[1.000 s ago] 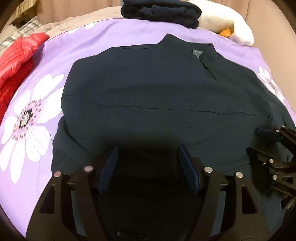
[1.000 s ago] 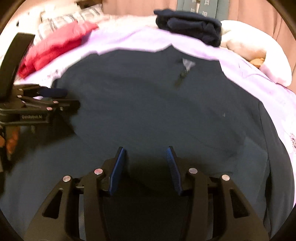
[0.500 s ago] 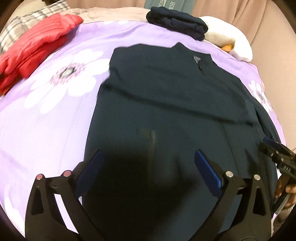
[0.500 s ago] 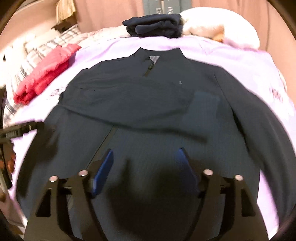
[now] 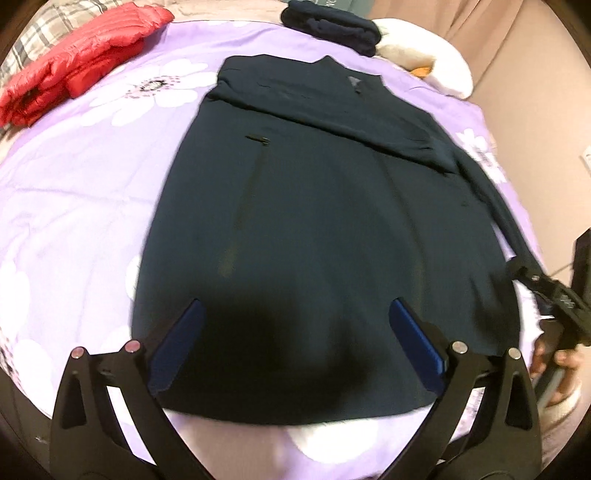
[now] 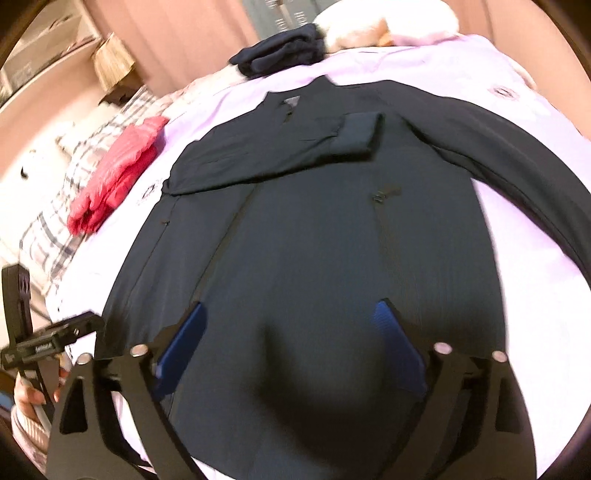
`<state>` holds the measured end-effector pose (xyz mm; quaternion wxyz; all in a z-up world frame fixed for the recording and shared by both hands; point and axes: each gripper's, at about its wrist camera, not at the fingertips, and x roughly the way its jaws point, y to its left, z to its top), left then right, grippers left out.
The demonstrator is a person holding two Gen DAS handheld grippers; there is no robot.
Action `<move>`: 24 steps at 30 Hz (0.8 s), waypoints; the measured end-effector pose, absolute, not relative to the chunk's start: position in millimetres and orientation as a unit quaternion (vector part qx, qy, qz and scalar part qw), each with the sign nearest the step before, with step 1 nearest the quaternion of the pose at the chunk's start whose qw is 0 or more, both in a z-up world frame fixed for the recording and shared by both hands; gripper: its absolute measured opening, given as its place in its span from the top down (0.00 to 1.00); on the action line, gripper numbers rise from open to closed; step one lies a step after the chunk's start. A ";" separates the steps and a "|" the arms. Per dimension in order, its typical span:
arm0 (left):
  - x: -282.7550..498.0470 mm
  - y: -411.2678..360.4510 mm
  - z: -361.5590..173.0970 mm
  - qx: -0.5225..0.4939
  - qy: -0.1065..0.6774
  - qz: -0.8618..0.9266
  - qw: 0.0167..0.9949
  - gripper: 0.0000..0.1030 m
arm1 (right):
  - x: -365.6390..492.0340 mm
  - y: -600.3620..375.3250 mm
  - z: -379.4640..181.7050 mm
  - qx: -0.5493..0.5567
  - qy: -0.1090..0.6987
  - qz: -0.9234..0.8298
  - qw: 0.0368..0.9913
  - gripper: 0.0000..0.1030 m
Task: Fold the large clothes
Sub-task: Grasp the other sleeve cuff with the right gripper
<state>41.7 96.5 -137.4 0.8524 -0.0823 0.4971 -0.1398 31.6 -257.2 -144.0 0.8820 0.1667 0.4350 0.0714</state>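
A large dark navy jacket (image 5: 314, 206) lies flat on a purple flowered bed cover (image 5: 81, 192), collar at the far end. One sleeve is folded across the chest, its cuff (image 6: 358, 133) near the collar. The other sleeve (image 6: 517, 162) stretches out along the right side. My left gripper (image 5: 295, 332) is open and empty above the jacket's hem. My right gripper (image 6: 290, 336) is open and empty above the lower part of the jacket (image 6: 314, 258). Each gripper shows at the edge of the other's view.
A red puffer jacket (image 5: 74, 62) lies at the far left of the bed. A folded dark garment (image 5: 332, 18) and a white pillow (image 5: 432, 62) sit at the head. A plaid sheet (image 6: 74, 192) lies beside the red jacket (image 6: 118, 173).
Both grippers have opened wide and pulled back toward the hem, away from the jacket. Much more of the jacket and bed shows now.
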 end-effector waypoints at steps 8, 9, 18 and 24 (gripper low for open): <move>21.7 86.6 -128.7 -0.097 0.485 -0.167 0.853 0.02 | -0.6 -329.6 -147.3 0.281 0.408 -0.003 0.869 0.08; 21.2 86.5 -128.7 -0.097 0.485 -0.167 0.853 0.02 | -4.0 -336.3 -147.9 0.293 0.404 -0.009 0.867 0.08; 26.6 84.5 -129.5 -0.110 0.490 -0.179 0.846 0.02 | -42.3 -396.0 -151.9 0.378 0.359 -0.080 0.849 0.08; 36.0 63.1 -130.7 -0.111 0.496 -0.204 0.837 0.02 | -70.0 -424.9 -149.1 0.392 0.335 -0.119 0.849 0.08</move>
